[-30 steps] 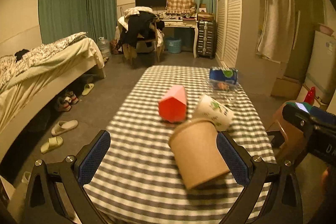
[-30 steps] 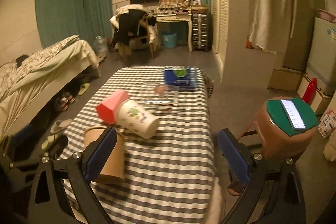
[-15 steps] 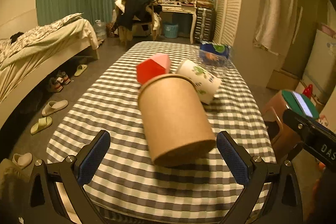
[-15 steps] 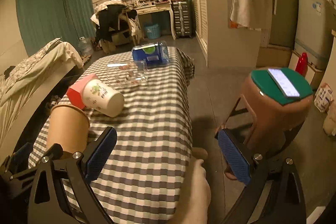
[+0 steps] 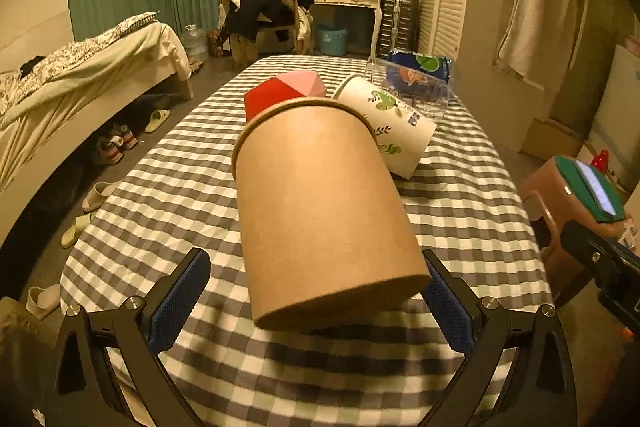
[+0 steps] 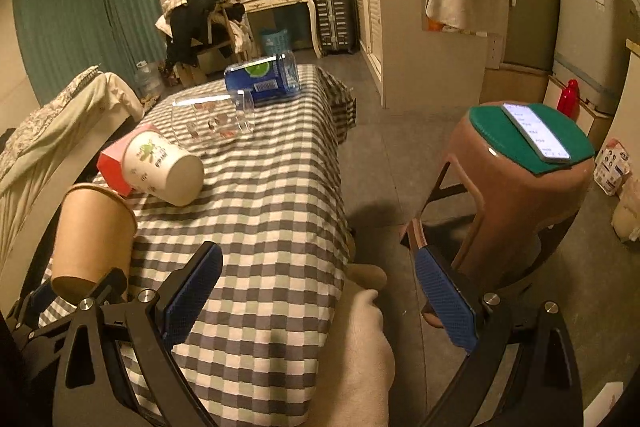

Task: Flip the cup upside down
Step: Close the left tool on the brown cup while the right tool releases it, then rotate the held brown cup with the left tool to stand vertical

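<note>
A brown paper cup (image 5: 320, 203) lies tilted between the fingers of my left gripper (image 5: 312, 291), base toward the camera, rim pointing away. The jaws are wide; the right pad (image 5: 444, 307) sits by the cup's base and the left pad (image 5: 180, 301) stands apart from it. In the right wrist view the same cup (image 6: 94, 231) shows at the left, off the checked tablecloth (image 6: 260, 207), rim up and leaning. My right gripper (image 6: 316, 303) is open and empty over the table's right edge.
A white printed cup (image 5: 390, 129) lies on its side beside a red box (image 5: 284, 93). A clear cup (image 6: 212, 121) and a blue pack (image 6: 262, 79) lie farther back. A brown stool with a phone (image 6: 534, 131) stands right of the table. A bed (image 5: 80, 83) is left.
The brown cup has come closer to the left camera and tipped further, its base now toward me. The right gripper has swung right, off the table's edge.
</note>
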`<action>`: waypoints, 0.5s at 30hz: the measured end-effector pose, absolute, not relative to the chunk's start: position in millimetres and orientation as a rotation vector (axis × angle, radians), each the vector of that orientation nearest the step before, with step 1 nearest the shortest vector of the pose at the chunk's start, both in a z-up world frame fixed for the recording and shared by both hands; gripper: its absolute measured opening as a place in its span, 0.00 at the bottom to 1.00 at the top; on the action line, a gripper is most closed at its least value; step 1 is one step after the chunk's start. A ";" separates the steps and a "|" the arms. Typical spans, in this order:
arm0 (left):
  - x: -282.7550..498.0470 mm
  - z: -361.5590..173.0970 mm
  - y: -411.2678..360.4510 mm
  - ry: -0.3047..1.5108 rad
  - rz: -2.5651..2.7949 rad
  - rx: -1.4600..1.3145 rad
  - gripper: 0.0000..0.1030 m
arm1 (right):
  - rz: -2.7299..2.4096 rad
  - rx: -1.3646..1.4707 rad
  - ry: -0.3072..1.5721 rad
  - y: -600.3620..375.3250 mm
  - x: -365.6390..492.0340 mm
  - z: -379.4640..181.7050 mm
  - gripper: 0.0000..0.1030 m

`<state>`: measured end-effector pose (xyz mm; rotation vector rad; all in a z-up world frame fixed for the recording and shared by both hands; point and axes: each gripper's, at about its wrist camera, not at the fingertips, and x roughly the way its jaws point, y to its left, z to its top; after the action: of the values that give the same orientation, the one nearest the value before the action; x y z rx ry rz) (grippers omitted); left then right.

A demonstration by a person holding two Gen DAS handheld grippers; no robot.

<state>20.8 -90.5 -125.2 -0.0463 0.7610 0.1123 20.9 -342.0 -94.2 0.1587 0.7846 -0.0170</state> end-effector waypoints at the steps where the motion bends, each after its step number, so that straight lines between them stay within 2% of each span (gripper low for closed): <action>1: 21.8 -127.1 -90.5 0.760 0.113 -0.041 1.00 | -0.016 0.157 0.792 -341.5 22.0 -96.5 0.95; 4: 22.9 -132.2 -87.5 0.751 0.099 -0.037 0.99 | -0.018 0.147 0.807 -339.1 24.7 -100.9 0.95; 8: 20.4 -131.3 -84.0 0.739 0.073 -0.023 0.80 | -0.019 0.132 0.817 -333.3 27.9 -104.1 0.95; 9: 19.6 -130.7 -83.0 0.738 0.066 -0.020 0.78 | -0.016 0.132 0.820 -332.0 28.5 -104.5 0.95; 15: 15.4 -127.4 -75.7 0.746 0.043 -0.020 0.78 | -0.004 0.123 0.815 -325.4 27.5 -102.1 0.95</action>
<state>15.4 -75.7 -127.4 -0.0205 0.7458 0.0427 27.5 -325.4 -102.1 0.1226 0.8154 -0.0040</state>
